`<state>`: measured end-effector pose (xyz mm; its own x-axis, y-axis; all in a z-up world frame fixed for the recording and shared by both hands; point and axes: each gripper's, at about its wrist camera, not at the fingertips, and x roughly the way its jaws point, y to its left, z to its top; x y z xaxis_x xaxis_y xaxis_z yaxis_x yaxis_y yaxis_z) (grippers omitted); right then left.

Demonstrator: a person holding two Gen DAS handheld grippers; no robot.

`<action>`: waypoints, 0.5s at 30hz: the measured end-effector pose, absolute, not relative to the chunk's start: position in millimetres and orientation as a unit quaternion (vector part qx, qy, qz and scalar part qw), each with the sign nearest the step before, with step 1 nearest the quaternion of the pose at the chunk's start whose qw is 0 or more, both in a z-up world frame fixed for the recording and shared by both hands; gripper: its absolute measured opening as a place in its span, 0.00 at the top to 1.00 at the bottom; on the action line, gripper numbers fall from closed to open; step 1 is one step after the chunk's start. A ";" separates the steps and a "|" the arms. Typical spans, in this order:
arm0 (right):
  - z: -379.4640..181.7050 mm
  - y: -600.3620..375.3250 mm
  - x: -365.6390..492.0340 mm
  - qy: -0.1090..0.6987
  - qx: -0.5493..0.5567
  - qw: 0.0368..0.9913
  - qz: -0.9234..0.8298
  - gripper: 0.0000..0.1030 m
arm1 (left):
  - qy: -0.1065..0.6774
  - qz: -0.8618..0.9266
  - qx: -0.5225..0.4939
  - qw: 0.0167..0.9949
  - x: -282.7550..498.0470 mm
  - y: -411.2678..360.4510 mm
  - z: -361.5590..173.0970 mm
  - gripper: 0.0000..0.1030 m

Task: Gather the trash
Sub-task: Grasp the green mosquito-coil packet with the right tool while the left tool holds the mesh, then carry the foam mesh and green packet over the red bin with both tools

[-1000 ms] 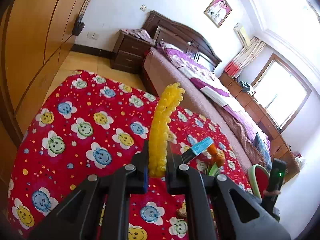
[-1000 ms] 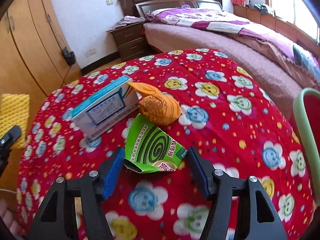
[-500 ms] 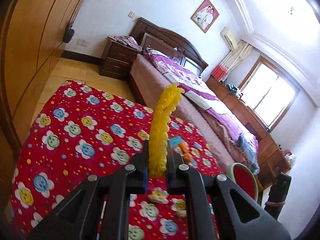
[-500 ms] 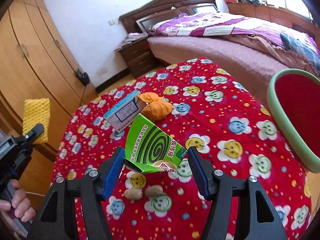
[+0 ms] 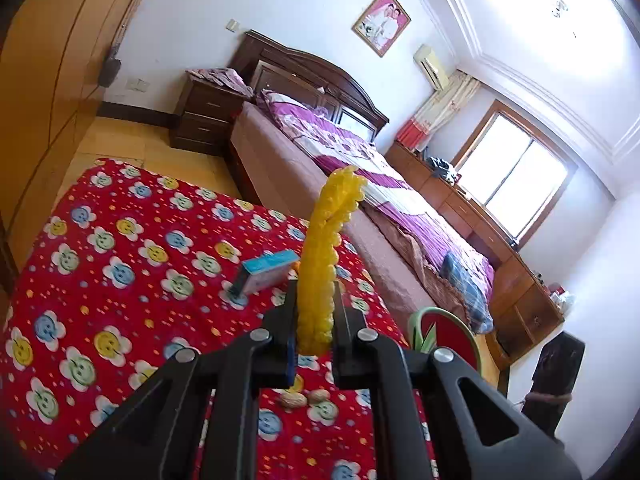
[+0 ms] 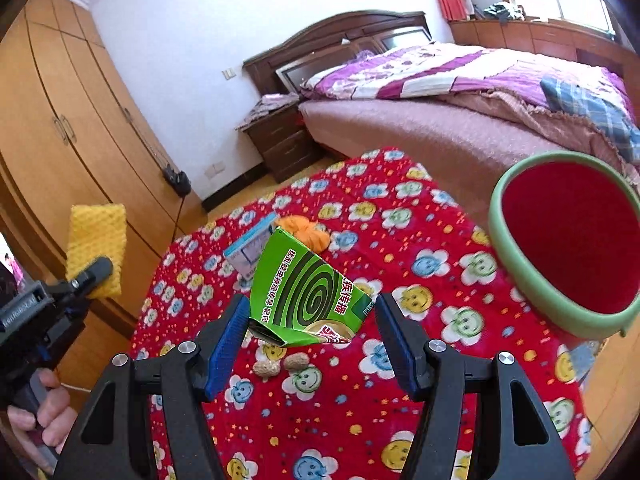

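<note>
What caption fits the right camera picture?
Right gripper holds a green box above the red cloth, near a green-rimmed bin.

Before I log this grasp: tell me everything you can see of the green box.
The green box is a flattened cardboard carton, bright green with a dark spiral, white Chinese lettering and a red patch at one corner. Its near end gapes open and looks crushed. It is tilted, off the table, pinched between the right gripper's blue pads by its lower corners. Nothing else touches it.
</note>
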<state>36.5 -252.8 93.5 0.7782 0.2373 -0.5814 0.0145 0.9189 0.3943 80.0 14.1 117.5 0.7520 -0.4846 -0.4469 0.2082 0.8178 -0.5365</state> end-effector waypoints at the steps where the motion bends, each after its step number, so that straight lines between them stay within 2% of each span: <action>1: 97.1 -256.8 33.7 0.323 0.193 0.925 0.060 0.36 | 0.297 -0.193 -0.234 0.905 78.4 10.9 118.5 0.89; 15: 114.7 -304.9 11.1 0.304 0.173 0.936 0.028 0.36 | 0.302 -0.241 -0.199 0.901 65.8 -56.3 138.0 0.89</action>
